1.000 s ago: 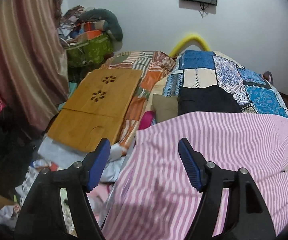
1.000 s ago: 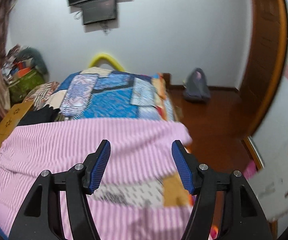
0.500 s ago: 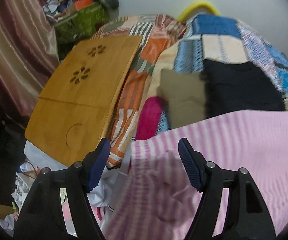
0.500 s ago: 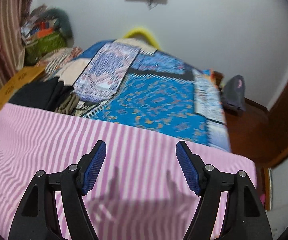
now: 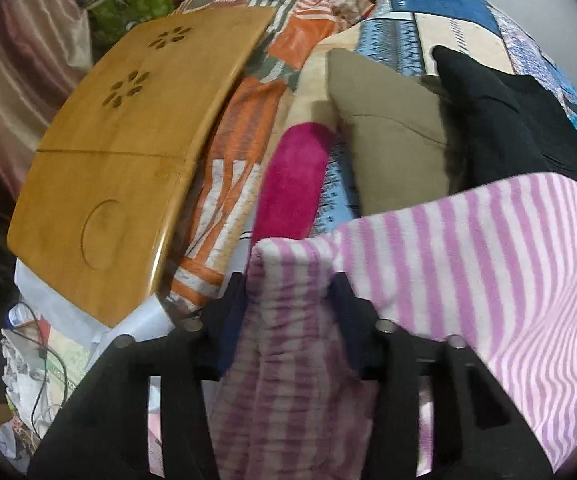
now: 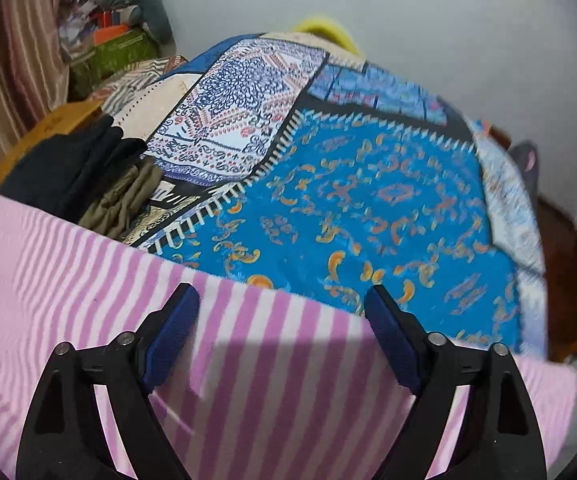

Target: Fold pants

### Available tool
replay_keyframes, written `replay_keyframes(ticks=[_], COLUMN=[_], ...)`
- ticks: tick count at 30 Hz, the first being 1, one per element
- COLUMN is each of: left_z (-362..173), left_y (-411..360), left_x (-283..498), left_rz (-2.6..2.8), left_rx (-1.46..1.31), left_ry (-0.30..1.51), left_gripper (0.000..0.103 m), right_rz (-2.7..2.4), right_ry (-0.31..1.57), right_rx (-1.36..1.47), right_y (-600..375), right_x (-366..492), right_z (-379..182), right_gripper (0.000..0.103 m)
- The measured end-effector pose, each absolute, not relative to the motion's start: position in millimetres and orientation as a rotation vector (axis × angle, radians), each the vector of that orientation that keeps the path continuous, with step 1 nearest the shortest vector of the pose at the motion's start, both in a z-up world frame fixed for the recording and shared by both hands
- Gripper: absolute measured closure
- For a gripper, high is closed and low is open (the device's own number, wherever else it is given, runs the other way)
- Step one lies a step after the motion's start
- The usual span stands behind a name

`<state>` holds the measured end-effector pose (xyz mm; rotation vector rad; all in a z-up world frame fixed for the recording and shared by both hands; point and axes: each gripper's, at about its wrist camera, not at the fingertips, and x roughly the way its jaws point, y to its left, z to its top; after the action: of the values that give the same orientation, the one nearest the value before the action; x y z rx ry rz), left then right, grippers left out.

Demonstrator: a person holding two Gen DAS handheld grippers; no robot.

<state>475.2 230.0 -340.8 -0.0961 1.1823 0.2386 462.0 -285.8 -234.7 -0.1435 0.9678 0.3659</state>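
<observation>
The pink-and-white striped pants [image 5: 488, 264] lie spread across the near part of the bed; they also show in the right wrist view [image 6: 68, 280]. My left gripper [image 5: 288, 300] is shut on the left corner of the pants, with bunched cloth between its blue pads. My right gripper [image 6: 280, 320] is open, its fingers [image 6: 172, 328] hovering over the pants' far edge and touching nothing.
A patchwork bedspread [image 6: 368, 200] covers the bed. Folded black [image 5: 508, 120], olive [image 5: 388, 140] and magenta [image 5: 292, 184] clothes lie beyond the pants. A wooden lap tray [image 5: 128, 152] sits at the left over clutter and cables. A dark bag [image 6: 528, 160] sits on the floor at the right.
My left gripper has moved forward and down and closed on the pants' left corner. My right gripper has lowered toward the pants' far edge and stayed open.
</observation>
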Motion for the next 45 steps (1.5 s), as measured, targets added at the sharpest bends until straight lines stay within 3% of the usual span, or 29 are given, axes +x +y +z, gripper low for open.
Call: replay_keyframes(ticks=[4, 7, 9, 13, 29, 38, 40, 42, 45], left_z=[-332.7, -321.7, -310.7, -282.5, -177.0, -173.0, -178.9, -184.1, -191.0], left_y=[222.1, 221.4, 219.7, 222.1, 206.5, 192.8, 190.9, 188.5, 185.1], left_x=[472.0, 468.1, 465.0, 460.1, 371.8, 316.0, 315.0, 314.9, 316.2], left_rz=[0.259, 0.291, 0.315, 0.334, 0.217, 0.145, 0.14, 0.137, 0.136], left_rx=[-0.044, -0.036, -0.01, 0.004, 0.014, 0.035, 0.028, 0.032, 0.046], left_ry=[1.149, 1.111, 1.075, 1.012, 0.851, 0.87, 0.883, 0.893, 0.899], left_gripper=[0.072, 0.075, 0.076, 0.078, 0.08, 0.08, 0.08, 0.08, 0.08], right_rz=[0.398, 0.393, 0.375, 0.346, 0.353, 0.374, 0.405, 0.424, 0.418], right_ry=[0.951, 0.936, 0.925, 0.885, 0.789, 0.778, 0.811, 0.843, 0.851], right_rx=[-0.154, -0.197, -0.22, -0.215, -0.159, -0.147, -0.143, -0.143, -0.267], right_y=[-283.7, -275.3, -271.3, -274.9, -294.7, -293.5, -286.5, -278.9, -256.6], right_x=[453.3, 448.0, 445.7, 438.1, 320.9, 255.2, 257.4, 260.3, 264.4], right_z=[-232.6, -229.0, -226.0, -215.0, -126.3, -95.0, -102.7, -115.9, -143.2], right_gripper=[0.051, 0.084, 0.094, 0.097, 0.099, 0.099, 0.089, 0.057, 0.05])
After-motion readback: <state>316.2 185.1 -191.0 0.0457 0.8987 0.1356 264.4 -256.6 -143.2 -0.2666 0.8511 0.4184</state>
